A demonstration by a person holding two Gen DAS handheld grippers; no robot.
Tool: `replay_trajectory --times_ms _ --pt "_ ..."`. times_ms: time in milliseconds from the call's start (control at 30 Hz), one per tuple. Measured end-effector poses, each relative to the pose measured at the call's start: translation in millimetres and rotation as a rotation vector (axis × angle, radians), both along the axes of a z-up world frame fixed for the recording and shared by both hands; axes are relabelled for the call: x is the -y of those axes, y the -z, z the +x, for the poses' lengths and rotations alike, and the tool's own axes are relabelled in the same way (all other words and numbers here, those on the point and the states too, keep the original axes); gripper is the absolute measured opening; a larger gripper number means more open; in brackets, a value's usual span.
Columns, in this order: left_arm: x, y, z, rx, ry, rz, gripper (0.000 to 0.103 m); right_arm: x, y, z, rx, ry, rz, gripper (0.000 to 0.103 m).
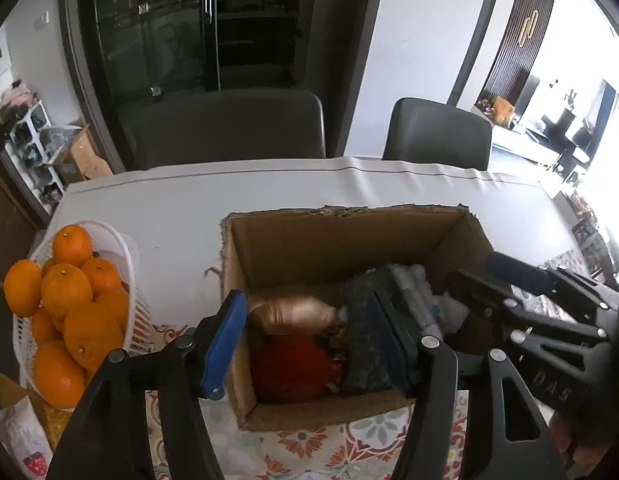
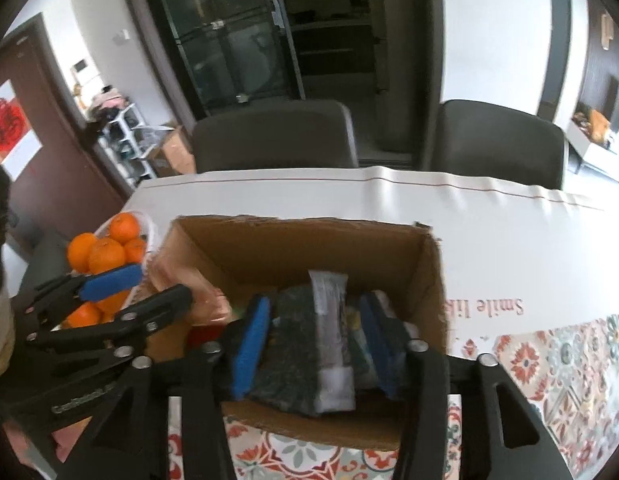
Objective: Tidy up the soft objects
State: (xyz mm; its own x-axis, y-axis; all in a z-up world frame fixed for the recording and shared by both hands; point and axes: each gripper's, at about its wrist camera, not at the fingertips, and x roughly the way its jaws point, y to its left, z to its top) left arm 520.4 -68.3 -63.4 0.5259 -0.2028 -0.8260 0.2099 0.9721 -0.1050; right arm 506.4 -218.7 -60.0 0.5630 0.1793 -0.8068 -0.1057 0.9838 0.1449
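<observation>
Left tool (image 1: 309, 340): wide open over the cardboard box (image 1: 349, 240), holding nothing.
Right tool (image 2: 317, 336): jaws around the dark soft bundle (image 2: 297, 340) inside the box; grip uncertain.
Advice: lower slowly, release once settled.

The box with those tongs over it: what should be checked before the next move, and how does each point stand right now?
1. Box open at the top: ok.
2. Box sitting flat on the table: ok.
3. Right tongs spread on either side of the dark bundle: ok.
4. Right tongs actually touching the bundle: cannot tell, the picture is blurred.
5. Left tongs open over the box, with the pink item and red item between them: ok.
6. Oranges clear of both tongs: ok.
</observation>
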Motion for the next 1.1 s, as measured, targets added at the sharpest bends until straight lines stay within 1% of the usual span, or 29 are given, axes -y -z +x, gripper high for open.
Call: replay_trajectory --times_ms 133,200,233,300,400,467,533,667,833,1100 --pt "-4.4 -11.2 -20.9 0.045 -0.015 0.033 0.072 6.0 -3.8 -10.0 0.005 0.055 -0.024 0.052" --pt "-7.6 -19.2 -38.8 0.083 -0.028 0.068 0.082 5.5 -9.7 -22.3 0.019 0.07 -0.047 0.059" --pt "-10.0 -24.1 -49.6 0.108 -0.037 0.08 0.084 4.7 -14.0 -29.9 0.029 0.078 -0.061 0.061" --pt "-15.4 -33.3 -70.6 0.152 -0.061 0.1 0.094 2.0 -25.1 -50.2 0.066 0.091 -0.088 0.069" --pt "-23.5 -47.8 -104.3 0.215 -0.086 0.132 0.1 -0.9 -41.3 -83.3 0.118 0.126 -0.121 0.079" --pt "-29.0 -56.0 -125.5 0.249 -0.108 0.145 0.103 -4.5 -52.1 -109.8 0.153 0.142 -0.132 0.083" --pt "-35.6 -62.9 -147.9 0.276 -0.116 0.146 0.103 -5.3 -59.1 -129.8 0.172 0.156 -0.133 0.085" --pt "-43.9 -72.7 -192.0 0.325 -0.115 0.173 0.103 -12.6 -69.2 -174.8 0.206 0.188 -0.132 0.088" --pt "-53.7 -81.5 -244.6 0.362 -0.084 0.162 0.103 -22.0 -74.0 -234.4 0.233 0.21 -0.126 0.089" --pt "-62.1 -87.2 -309.0 0.357 -0.078 0.114 0.103 -32.5 -80.4 -302.4 0.276 0.222 -0.122 0.089"
